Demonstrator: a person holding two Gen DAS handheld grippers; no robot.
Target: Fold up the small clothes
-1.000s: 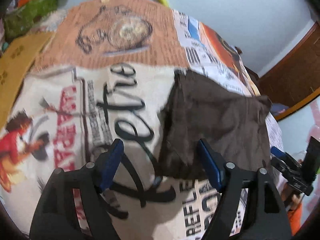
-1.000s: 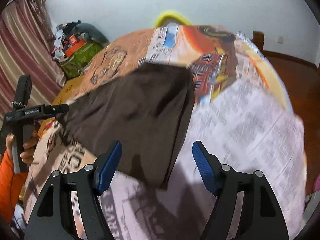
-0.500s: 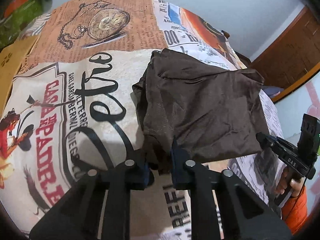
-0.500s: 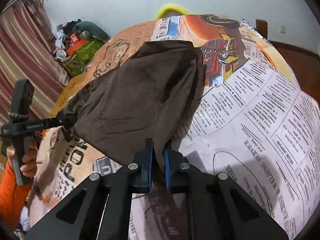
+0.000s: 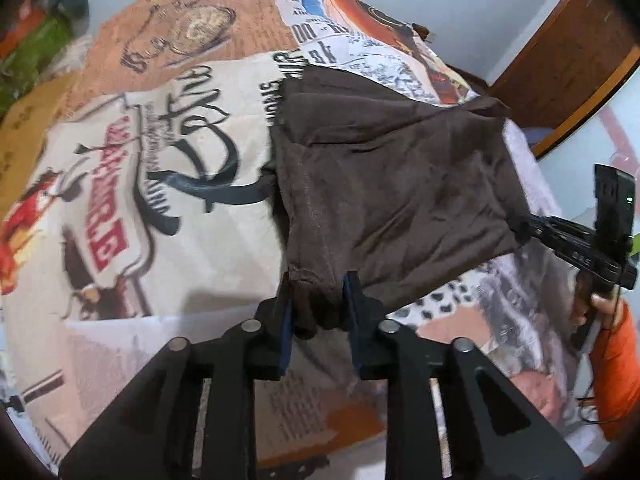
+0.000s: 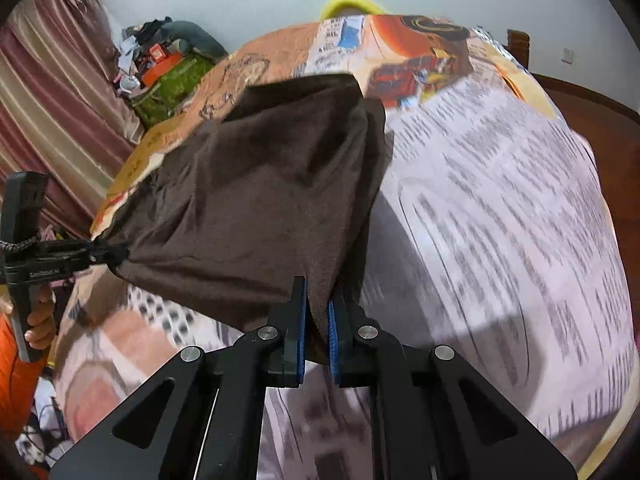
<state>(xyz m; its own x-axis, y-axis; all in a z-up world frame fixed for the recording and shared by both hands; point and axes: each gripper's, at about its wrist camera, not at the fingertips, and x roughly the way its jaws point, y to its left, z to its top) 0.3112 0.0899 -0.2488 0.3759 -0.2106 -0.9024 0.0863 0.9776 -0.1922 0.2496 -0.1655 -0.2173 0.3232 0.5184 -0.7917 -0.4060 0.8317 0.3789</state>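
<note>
The left claw [image 5: 318, 304] pinched a bunched corner of the brown garment [image 5: 392, 184], its jaws having just eased slightly wider with the cloth still between them. The right claw [image 6: 317, 322] was pressed together on the neighbouring corner, so the near edge hung stretched between the two above the tabletop [image 5: 192, 248] with its newspaper-print cover, the far part resting on it.

Soft, even indoor light fills both fisheye views, edges bending and darkening at the corners, motion blur smearing the printed bedspread [image 6: 500, 200], and faint shadows falling beneath the brown garment [image 5: 392, 176].
</note>
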